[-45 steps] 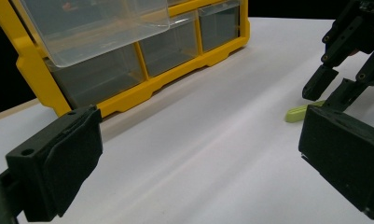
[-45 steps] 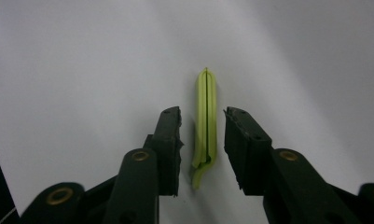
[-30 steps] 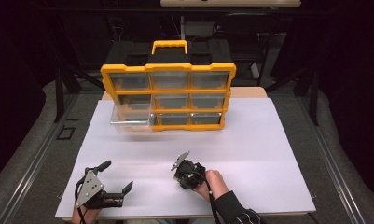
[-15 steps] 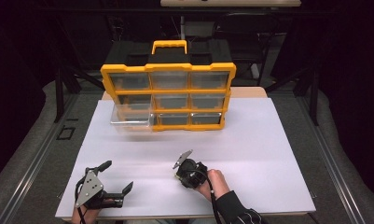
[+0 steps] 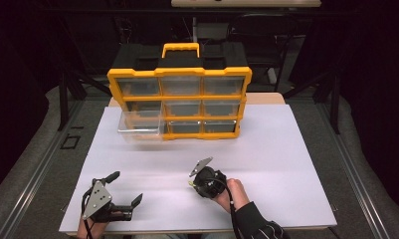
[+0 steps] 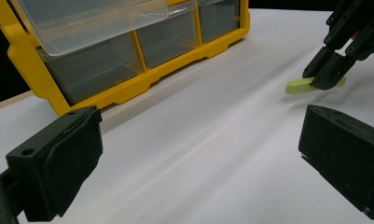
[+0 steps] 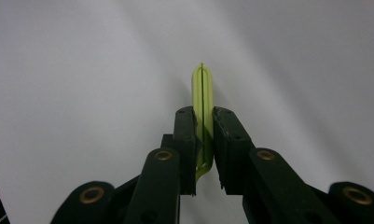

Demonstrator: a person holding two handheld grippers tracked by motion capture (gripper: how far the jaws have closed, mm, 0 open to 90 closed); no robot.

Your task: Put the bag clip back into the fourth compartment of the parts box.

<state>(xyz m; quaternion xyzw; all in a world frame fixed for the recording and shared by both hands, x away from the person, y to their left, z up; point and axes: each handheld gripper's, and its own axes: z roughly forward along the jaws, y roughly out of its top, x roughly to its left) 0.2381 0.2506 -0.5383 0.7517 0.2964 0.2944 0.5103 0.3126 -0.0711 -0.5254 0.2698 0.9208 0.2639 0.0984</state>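
The thin yellow-green strip (image 7: 202,100) is lying low over the white bench (image 5: 286,149), pinched edge-on by the right gripper (image 7: 203,135) fingers. Lifting it straight toward the pulled-out clear drawer (image 5: 140,124) should be keeping it square; the left gripper (image 5: 125,188) is resting spread.

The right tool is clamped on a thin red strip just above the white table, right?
Not red: the strip is yellow-green, as the right gripper view shows. The right tool is indeed clamped on it, over the white table.
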